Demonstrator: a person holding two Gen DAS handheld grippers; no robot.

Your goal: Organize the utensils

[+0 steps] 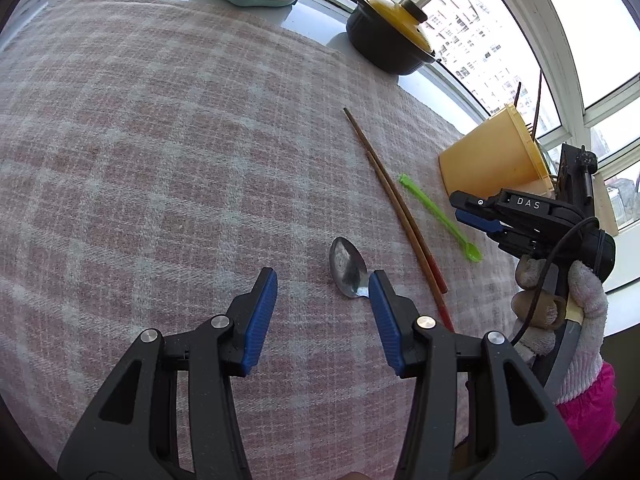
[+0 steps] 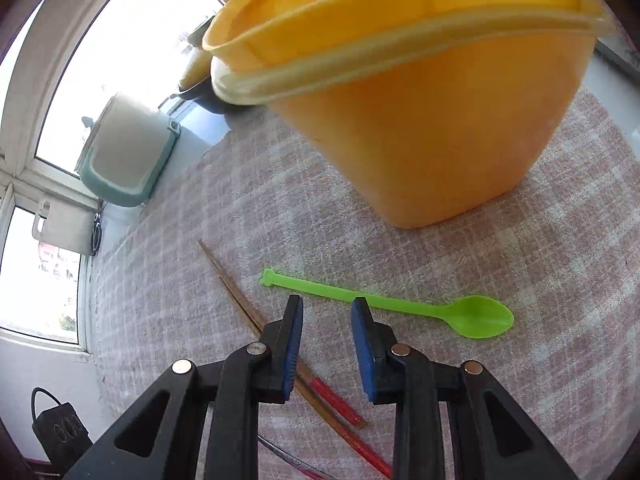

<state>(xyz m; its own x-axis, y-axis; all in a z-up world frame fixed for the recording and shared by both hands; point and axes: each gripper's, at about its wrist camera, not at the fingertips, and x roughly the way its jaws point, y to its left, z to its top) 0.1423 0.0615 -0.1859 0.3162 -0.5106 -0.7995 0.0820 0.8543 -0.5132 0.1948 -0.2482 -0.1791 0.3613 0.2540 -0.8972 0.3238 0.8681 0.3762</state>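
Note:
A metal spoon (image 1: 347,267) lies on the checked cloth (image 1: 160,160), its neck beside my left gripper's right finger. My left gripper (image 1: 323,286) is open and empty just above the cloth. A pair of brown chopsticks (image 1: 394,200) with red ends lies to the right of the spoon; it also shows in the right wrist view (image 2: 240,304). A green plastic spoon (image 2: 384,304) lies beyond them. My right gripper (image 2: 326,308) is open and empty, its fingertips over the green spoon's handle. A yellow utensil holder (image 2: 420,112) with several sticks in it stands behind.
A black pot with a yellow lid (image 1: 390,38) stands at the cloth's far edge by the window. A white and teal container (image 2: 128,152) stands at the back. A black device (image 2: 56,432) sits low on the left, off the table.

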